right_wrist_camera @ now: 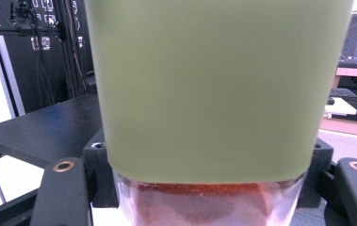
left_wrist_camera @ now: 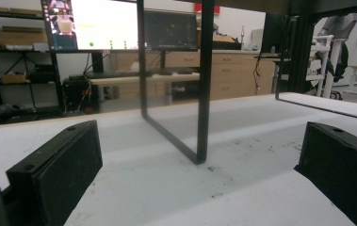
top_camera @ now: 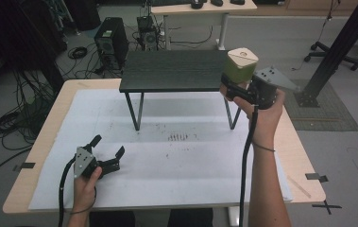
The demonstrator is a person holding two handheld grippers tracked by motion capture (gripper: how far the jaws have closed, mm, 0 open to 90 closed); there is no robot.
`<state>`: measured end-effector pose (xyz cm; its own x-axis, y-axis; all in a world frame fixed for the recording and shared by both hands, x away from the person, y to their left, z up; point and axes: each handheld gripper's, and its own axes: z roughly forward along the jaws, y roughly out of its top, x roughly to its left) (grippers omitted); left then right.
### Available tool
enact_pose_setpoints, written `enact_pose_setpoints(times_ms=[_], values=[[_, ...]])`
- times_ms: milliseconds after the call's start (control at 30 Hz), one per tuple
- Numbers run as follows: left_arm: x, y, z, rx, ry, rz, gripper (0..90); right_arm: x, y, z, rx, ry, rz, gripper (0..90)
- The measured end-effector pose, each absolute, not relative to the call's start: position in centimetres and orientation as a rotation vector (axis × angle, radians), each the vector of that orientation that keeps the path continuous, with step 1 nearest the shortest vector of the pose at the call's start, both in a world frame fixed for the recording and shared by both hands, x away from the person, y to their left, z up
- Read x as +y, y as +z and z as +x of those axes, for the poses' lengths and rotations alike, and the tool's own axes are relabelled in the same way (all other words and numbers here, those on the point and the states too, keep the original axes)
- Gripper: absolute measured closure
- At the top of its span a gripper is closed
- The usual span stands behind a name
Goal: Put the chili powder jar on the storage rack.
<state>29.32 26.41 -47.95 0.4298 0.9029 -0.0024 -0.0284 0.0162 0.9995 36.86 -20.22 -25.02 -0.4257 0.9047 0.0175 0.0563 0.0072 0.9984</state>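
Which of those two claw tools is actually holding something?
The right gripper, raised beside the black shelf, clamps a green-lidded jar. The left gripper rests open.

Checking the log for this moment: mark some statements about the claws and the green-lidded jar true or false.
1. The right claw holds the green-lidded jar. True.
2. The jar stands on the white sheet. False: it is held up at the right end of the black shelf.
3. The left claw is open and holds nothing. True.
4. The left claw rests on top of the shelf. False: it is low over the white sheet.
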Motion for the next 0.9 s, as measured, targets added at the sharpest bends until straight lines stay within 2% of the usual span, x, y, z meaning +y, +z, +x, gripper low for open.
enact_pose_setpoints(times_ms=[900], values=[[26.4, -47.9, 29.3, 0.865, 0.878, 1.357, 0.4, -20.2, -24.5, 42.1, 1.579, 1.453, 1.066, 30.3]])
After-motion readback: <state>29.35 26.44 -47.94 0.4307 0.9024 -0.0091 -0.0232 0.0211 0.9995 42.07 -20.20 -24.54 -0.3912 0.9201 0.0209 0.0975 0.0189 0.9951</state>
